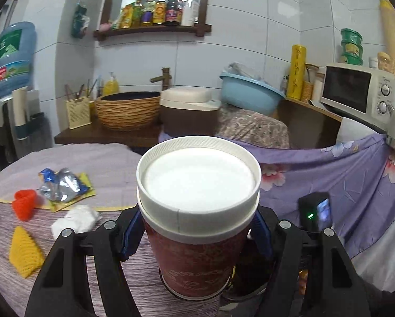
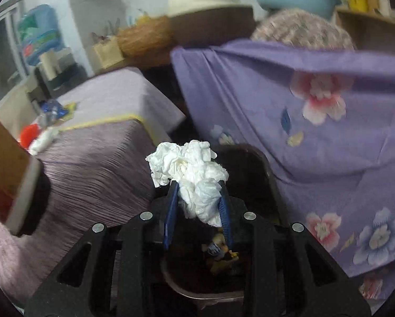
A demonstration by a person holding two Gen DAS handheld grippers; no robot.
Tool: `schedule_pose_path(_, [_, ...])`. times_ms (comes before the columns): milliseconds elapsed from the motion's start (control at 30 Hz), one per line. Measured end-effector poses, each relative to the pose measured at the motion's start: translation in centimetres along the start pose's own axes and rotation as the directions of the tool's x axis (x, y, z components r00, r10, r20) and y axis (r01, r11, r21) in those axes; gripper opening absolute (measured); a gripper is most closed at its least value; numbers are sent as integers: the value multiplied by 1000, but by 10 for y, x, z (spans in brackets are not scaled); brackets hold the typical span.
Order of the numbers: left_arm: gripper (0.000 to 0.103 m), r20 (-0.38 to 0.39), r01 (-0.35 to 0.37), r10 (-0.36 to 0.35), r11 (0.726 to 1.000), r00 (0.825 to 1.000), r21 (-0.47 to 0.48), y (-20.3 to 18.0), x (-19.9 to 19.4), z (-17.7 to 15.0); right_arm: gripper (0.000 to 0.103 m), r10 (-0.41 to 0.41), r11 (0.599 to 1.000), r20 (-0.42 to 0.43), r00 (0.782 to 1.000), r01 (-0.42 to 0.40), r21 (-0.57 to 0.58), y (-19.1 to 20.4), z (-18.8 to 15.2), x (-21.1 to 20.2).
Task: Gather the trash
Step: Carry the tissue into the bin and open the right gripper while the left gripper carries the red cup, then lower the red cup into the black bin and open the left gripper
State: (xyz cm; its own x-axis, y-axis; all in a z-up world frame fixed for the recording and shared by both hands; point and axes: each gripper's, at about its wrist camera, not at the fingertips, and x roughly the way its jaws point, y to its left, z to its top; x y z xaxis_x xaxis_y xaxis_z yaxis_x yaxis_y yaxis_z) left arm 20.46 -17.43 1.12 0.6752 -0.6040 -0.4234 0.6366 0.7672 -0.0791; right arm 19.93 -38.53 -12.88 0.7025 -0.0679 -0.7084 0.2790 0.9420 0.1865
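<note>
- Trash is what both hands carry: the left gripper (image 1: 197, 240) has its jaws clamped around a red paper cup (image 1: 197, 259) with a white lid (image 1: 198, 177), gripped just under the lid, where the cup is widest, so it stays upright and cannot slide down.
- Crumpled white tissue (image 2: 190, 174) sits pinched between the blue pads (image 2: 171, 211) of the right gripper (image 2: 197, 206), jaws closed on its lower part, the loose bulk puffing out above them.
- That gripper tilts down over a dark bin (image 2: 205, 272) with scraps already inside, between the table (image 2: 97, 163) and a purple flowered cloth (image 2: 316, 121); it seems lined up for dropping the tissue in.
- More litter waits on the table: a foil wrapper (image 1: 61, 183), another tissue wad (image 1: 74, 220), a red piece (image 1: 24, 203) and a yellow wedge (image 1: 24, 253), lying well apart from both grippers.
</note>
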Motion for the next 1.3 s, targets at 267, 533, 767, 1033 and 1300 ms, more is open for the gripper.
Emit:
schedule_pose_path(267, [68, -36, 57, -56, 998, 998, 0, -25, 29, -4, 51, -39, 995, -115, 993, 49, 82, -36, -30, 53])
schedule_pose_path(533, [68, -48, 65, -63, 997, 997, 40, -46, 47, -5, 61, -85, 989, -73, 994, 94, 116, -55, -33, 37])
schedule_pose_path(767, [68, -48, 123, -119, 989, 992, 80, -79, 62, 3, 64, -128, 982, -16, 992, 129, 135, -73, -26, 10])
schedule_pose_path(1033, [68, -98, 134, -127, 988, 987, 77, -104, 111, -18, 64, -188, 970, 43, 981, 178, 167, -91, -15, -8])
schedule_pose_path(1300, [69, -201, 122, -112, 992, 973, 35, -113, 168, -60, 64, -266, 944, 39, 963, 253, 210, -113, -20, 9])
